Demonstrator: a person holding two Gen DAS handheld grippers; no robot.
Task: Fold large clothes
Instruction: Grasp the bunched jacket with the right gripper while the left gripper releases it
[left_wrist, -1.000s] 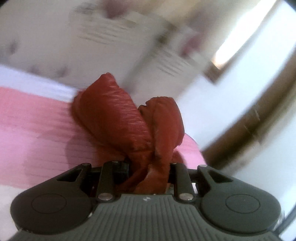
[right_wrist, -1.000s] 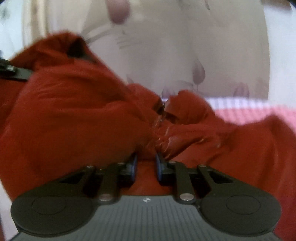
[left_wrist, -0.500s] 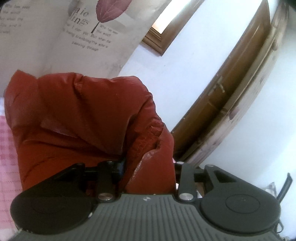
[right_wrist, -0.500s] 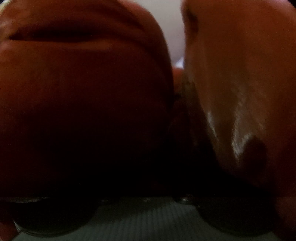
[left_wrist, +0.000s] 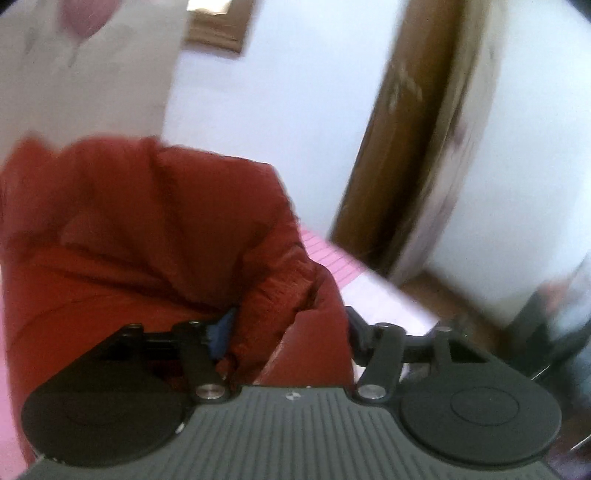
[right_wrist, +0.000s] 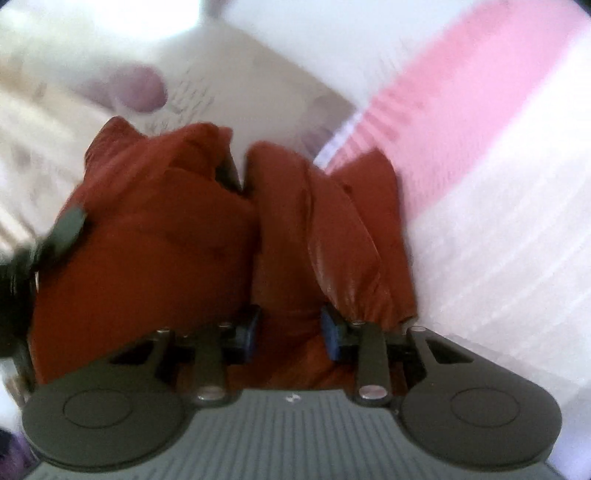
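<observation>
Both views are motion-blurred. The red jacket (left_wrist: 155, 236) fills the lower left of the left wrist view and hides most of the pink bed cover (left_wrist: 334, 258). The left tongs (left_wrist: 286, 332) have just been opening; a fold of jacket lies between the spread jaws, and pad contact cannot be confirmed. The right tongs (right_wrist: 290, 332) have likewise been opening, with bunched jacket (right_wrist: 192, 236) between the jaws. The right tongs are rolled, so the bed (right_wrist: 461, 122) appears tilted.
</observation>
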